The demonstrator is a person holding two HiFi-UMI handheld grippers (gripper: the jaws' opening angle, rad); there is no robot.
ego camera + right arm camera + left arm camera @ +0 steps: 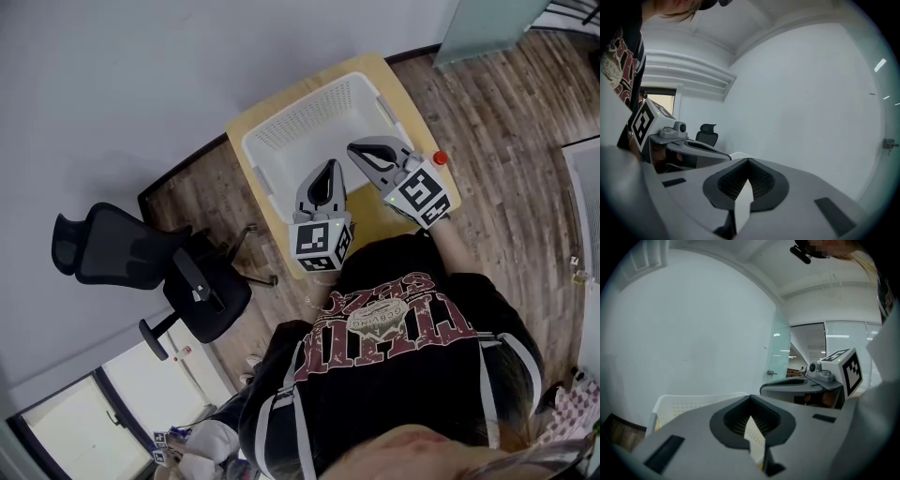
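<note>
Both grippers are held over a white perforated basket [302,124] that stands on a small wooden table [401,86]. My left gripper [324,180] is shut, with its jaws meeting at the tip and nothing between them. It hangs above the basket's near edge. My right gripper [367,156] is also shut and empty, just to the right, over the basket's near right part. In the left gripper view the closed jaws [751,398] point toward the basket rim [689,398], and the right gripper [801,386] lies alongside. The right gripper view shows its own closed jaws [748,161] and the left gripper [696,146] beside them.
A small red-capped object [440,158] sits at the table's right edge by the right gripper. A black office chair [141,264] stands on the wood floor to the left. A white wall runs behind the table. A glass panel [487,23] is at the far right.
</note>
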